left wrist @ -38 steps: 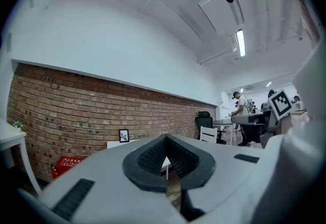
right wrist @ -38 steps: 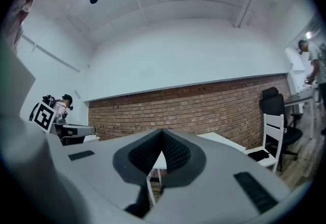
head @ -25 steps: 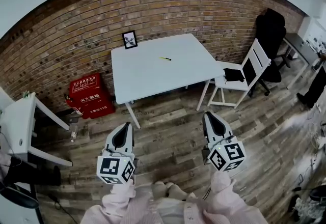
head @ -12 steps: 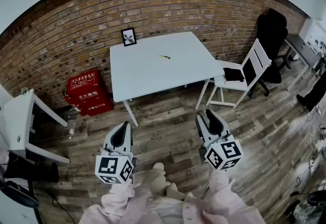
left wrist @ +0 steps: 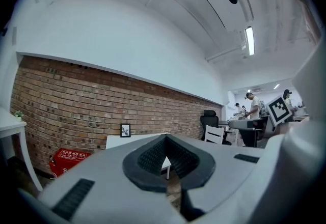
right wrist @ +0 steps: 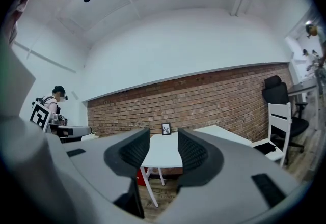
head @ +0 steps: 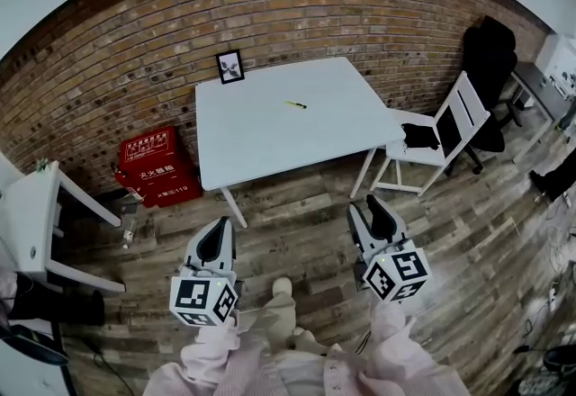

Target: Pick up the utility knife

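Observation:
The utility knife [head: 295, 104] is a small yellow sliver lying on the white table [head: 270, 138], toward its far side. Both grippers are held level over the wooden floor, well short of the table. My left gripper [head: 220, 225] is shut, its pad tips meeting with nothing in them [left wrist: 165, 139]. My right gripper [head: 367, 205] is open; its jaws have just been opening, and only the distant table [right wrist: 224, 131] shows through the gap [right wrist: 164, 152]. I cannot make out the knife in either gripper view.
A small framed picture [head: 230, 67] stands at the table's back edge against the brick wall. A red box [head: 159, 167] sits on the floor left of the table, a white chair [head: 441, 138] and black office chair [head: 490, 70] right. Another white table [head: 36, 214] is far left.
The right gripper's jaws have gone from shut to open. Both grippers have shifted a little, and the person's leg has stepped forward between them.

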The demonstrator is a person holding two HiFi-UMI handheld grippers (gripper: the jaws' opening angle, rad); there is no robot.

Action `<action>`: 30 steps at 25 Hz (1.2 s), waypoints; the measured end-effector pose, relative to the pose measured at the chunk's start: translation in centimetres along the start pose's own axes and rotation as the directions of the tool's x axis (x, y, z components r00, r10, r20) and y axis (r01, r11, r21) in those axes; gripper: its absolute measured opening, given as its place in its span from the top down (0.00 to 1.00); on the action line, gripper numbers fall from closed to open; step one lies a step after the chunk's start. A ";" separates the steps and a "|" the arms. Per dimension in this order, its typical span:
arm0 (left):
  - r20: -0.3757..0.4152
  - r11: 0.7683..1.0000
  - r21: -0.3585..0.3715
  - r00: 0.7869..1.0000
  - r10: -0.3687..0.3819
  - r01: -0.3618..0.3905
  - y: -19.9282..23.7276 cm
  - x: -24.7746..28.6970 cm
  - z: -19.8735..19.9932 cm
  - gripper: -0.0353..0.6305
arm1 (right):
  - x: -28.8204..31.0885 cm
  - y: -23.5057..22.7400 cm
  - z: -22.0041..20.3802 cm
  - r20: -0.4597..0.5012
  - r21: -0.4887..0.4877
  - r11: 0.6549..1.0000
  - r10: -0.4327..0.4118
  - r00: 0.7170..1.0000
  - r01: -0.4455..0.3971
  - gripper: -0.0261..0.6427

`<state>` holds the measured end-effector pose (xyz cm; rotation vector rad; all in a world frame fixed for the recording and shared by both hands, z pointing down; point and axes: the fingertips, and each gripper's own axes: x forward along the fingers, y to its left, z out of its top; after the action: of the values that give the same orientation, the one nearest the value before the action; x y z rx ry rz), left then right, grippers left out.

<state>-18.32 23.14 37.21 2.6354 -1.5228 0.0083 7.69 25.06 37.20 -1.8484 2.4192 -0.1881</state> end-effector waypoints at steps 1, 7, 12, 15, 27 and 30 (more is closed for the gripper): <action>-0.003 1.000 -0.003 1.000 0.001 -0.001 0.4 0.7 -0.1 0.96 | 0.7 -0.3 -0.1 -0.003 0.005 1.000 -0.001 1.000 0.001 0.73; -0.022 1.000 -0.017 1.000 0.005 -0.005 3.3 5.8 -0.3 0.96 | 6.0 -2.4 -0.7 -0.022 0.026 1.000 -0.014 1.000 0.014 0.73; -0.033 1.000 -0.018 0.999 -0.015 0.014 5.0 10.3 -0.1 0.96 | 10.1 -4.3 -0.8 -0.028 0.046 0.998 -0.037 0.999 0.038 0.73; -0.039 0.999 -0.026 0.999 -0.024 0.023 6.1 12.7 -0.1 0.96 | 12.3 -5.2 -0.8 -0.035 0.048 0.998 -0.046 0.998 0.047 0.73; -0.065 0.996 -0.058 0.996 -0.068 0.065 10.2 21.3 -0.5 0.96 | 20.5 -7.7 -1.1 -0.058 0.046 0.997 -0.066 0.996 0.068 0.73; -0.070 0.995 -0.062 0.994 -0.087 0.083 10.5 22.9 -0.6 0.96 | 21.9 -8.2 -1.3 -0.061 0.050 0.996 -0.068 0.996 0.071 0.73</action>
<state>-15.85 -1.82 39.95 2.6208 -1.3656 0.0518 9.60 1.88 39.75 -1.9328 2.3652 -0.3130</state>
